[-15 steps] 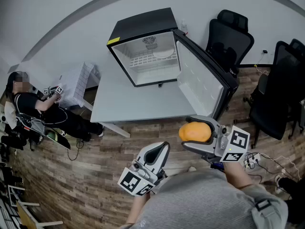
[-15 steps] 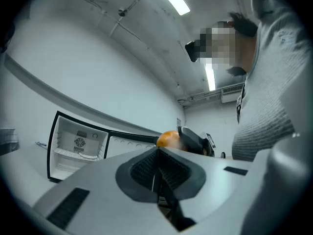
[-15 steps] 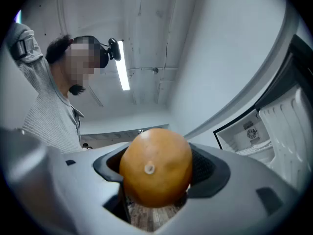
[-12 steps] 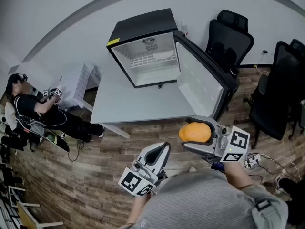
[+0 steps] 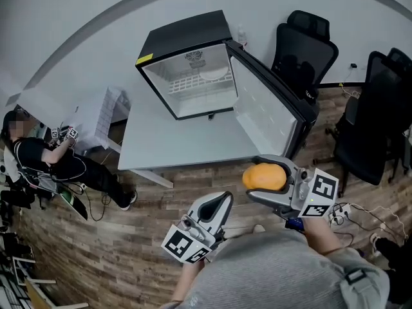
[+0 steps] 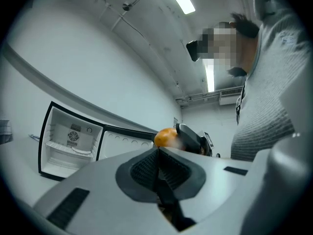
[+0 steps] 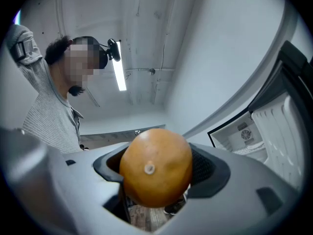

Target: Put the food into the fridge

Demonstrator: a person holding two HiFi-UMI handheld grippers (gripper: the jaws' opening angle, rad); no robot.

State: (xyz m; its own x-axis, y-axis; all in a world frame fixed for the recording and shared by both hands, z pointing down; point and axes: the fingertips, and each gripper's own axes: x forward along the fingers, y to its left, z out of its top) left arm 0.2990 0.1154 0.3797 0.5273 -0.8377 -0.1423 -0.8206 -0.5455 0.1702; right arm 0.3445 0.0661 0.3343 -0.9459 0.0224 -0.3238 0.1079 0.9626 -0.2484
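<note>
One orange [image 7: 155, 166] sits clamped between the right gripper's [image 5: 273, 184] wide-spread jaws, well short of the open fridge [image 5: 183, 40] ahead of them. Hold the grip firm, steer inside the door [image 5: 264, 111], and release over the shelf [image 5: 190, 84]. The left gripper [image 5: 217, 205], closed on nothing, need only keep aside.

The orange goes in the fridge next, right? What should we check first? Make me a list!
1. The orange is held tight by the right gripper: ok.
2. The fridge has its door wide open: ok.
3. Room under the wire shelf: ok, looks bare.
4. The left gripper is shut, empty and off to the side: ok.
5. The orange is at the fridge opening: not ok, it hangs over the floor, short of the table.
6. The pale thing on the shelf: cannot tell what it is.
</note>
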